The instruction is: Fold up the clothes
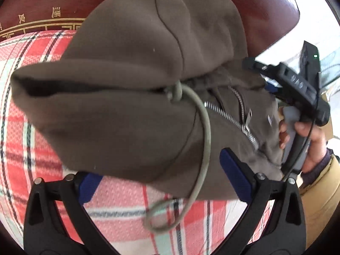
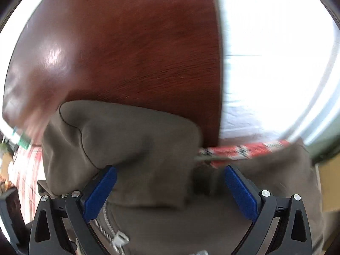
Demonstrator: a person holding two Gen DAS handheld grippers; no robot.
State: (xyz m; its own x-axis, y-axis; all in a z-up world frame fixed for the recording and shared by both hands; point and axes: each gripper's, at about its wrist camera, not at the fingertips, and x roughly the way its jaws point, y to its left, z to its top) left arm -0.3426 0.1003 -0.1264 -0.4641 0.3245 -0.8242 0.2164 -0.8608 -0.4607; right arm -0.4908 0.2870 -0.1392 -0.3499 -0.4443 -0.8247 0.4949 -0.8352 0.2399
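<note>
Left wrist view shows a brown zip hoodie [image 1: 131, 80] bunched up and lifted above a red plaid bedcover [image 1: 31, 148], with the hood opening toward the left and a pale drawstring [image 1: 204, 140] looping down from it. The left claw [image 1: 161, 182] stands wide, its blue pads [image 1: 235, 176] on either side of the fabric's lower edge, not pinching it. At the right, the right claw [image 1: 265, 85] reaches into the cloth near the metal zipper [image 1: 231, 116] (its fingertips are buried in fabric there), with a hand [image 1: 306, 140] gripping its handle. A dark red wooden headboard [image 1: 255, 10] with gold trim rises behind.

Right wrist view has the right claw [image 2: 170, 189] spread wide with hoodie [image 2: 138, 144] fabric lying between the blue pads [image 2: 99, 191]; the fabric bulges loosely, so no clamping is evident. The headboard [image 2: 127, 53] fills the background, blurred.
</note>
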